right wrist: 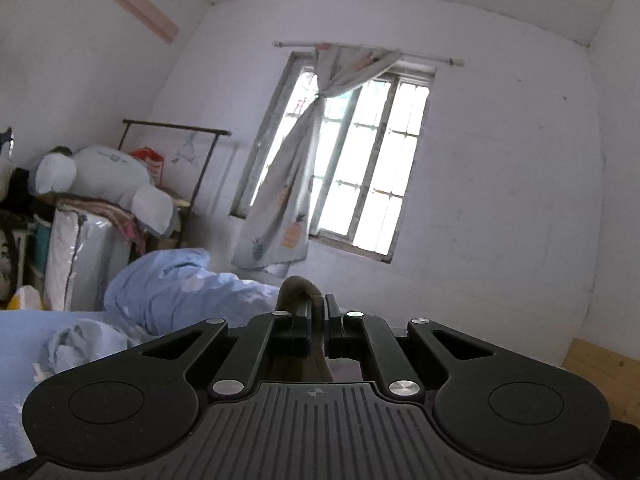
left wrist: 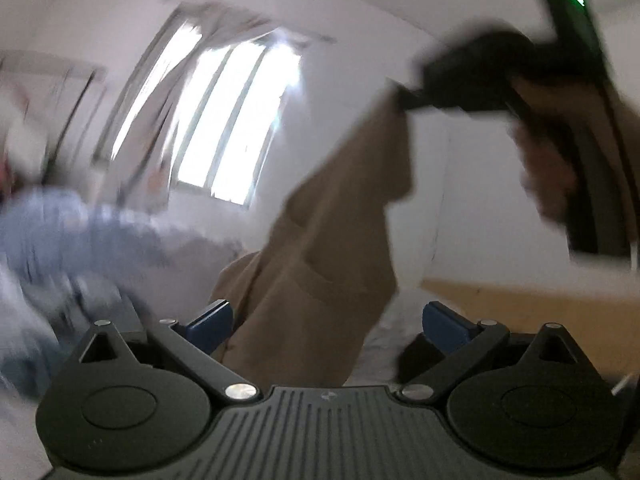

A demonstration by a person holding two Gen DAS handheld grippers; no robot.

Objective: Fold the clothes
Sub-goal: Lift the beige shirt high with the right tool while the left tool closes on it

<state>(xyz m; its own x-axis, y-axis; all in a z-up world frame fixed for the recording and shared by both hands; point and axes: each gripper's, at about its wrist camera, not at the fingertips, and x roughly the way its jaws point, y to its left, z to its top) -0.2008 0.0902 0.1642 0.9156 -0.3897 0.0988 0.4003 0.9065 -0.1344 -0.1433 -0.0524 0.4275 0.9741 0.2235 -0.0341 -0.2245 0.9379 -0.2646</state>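
A tan-brown garment [left wrist: 328, 240] hangs in the air, blurred in the left wrist view. Its top edge is pinched by my right gripper [left wrist: 404, 102], which a hand [left wrist: 548, 176] holds at the upper right. The cloth drops down between the wide-apart blue pads [left wrist: 212, 326] of my left gripper [left wrist: 328, 326], which is open and not pressing on it. In the right wrist view my right gripper [right wrist: 318, 312] is shut on a fold of the brown garment [right wrist: 298, 286] that bulges above its fingertips.
A light blue duvet [right wrist: 180, 288] is heaped on the bed at the left. Behind it stand a window [right wrist: 360, 172] with a tied curtain, a clothes rack [right wrist: 176, 132] and a large plush toy [right wrist: 108, 176] on a wrapped stack. Wooden floor [right wrist: 600, 364] shows at the right.
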